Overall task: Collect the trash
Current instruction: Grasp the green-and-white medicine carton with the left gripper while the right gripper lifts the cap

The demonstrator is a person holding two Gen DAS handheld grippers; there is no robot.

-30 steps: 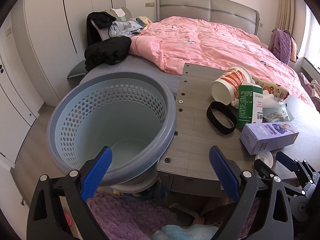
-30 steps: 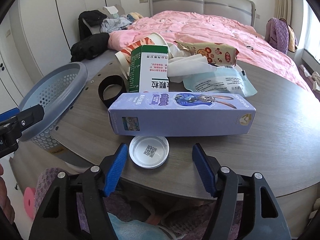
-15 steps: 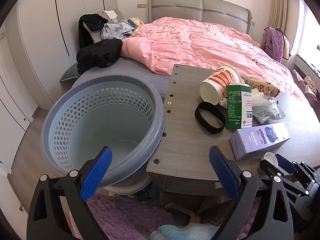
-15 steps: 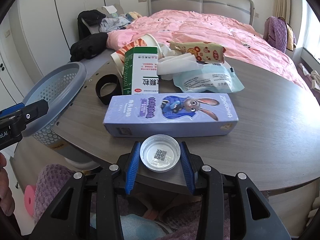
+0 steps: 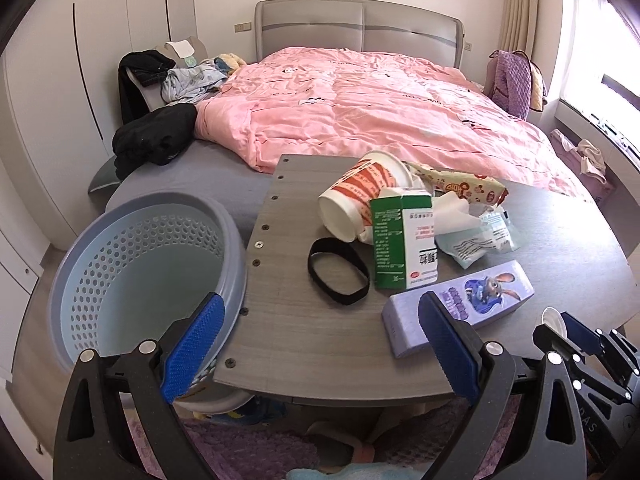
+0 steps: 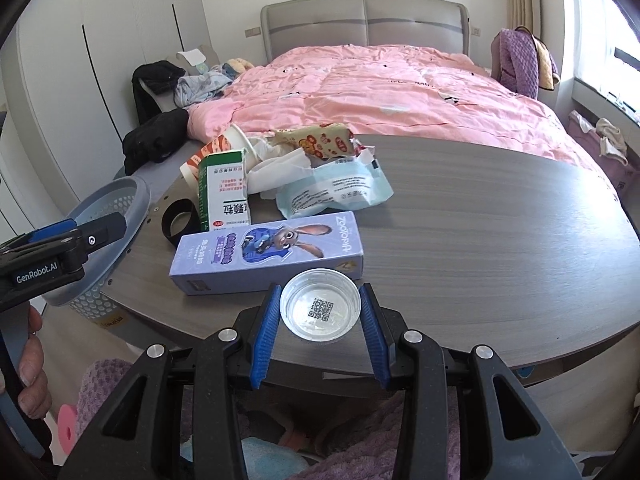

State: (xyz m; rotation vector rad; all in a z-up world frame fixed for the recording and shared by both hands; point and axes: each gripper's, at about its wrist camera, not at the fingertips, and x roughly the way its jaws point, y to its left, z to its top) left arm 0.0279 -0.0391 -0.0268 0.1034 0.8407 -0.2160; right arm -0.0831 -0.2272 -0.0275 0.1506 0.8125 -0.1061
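Observation:
My right gripper (image 6: 320,292) is shut on a white plastic lid (image 6: 320,308) with a QR code, held just above the table's near edge. Behind it lies a purple cartoon-rabbit box (image 6: 272,248). Further back are a green-and-white carton (image 6: 224,196), a tipped paper cup (image 5: 360,196), a black band (image 5: 338,272), a snack wrapper (image 6: 324,142) and a pale blue pouch (image 6: 340,196). My left gripper (image 5: 320,308) hangs open over the table's near left part, holding nothing. A blue perforated basket (image 5: 120,280) stands left of the table.
The grey wooden table (image 6: 500,240) has bare surface on its right half. Behind it is a bed with a pink duvet (image 5: 360,112), with dark clothes (image 5: 156,136) at its left corner. White wardrobes line the left wall. A hand (image 6: 32,356) grips the left tool.
The right gripper's jaws closed on the white lid and raised it slightly near the table edge. The left gripper moved right, from over the basket to over the table.

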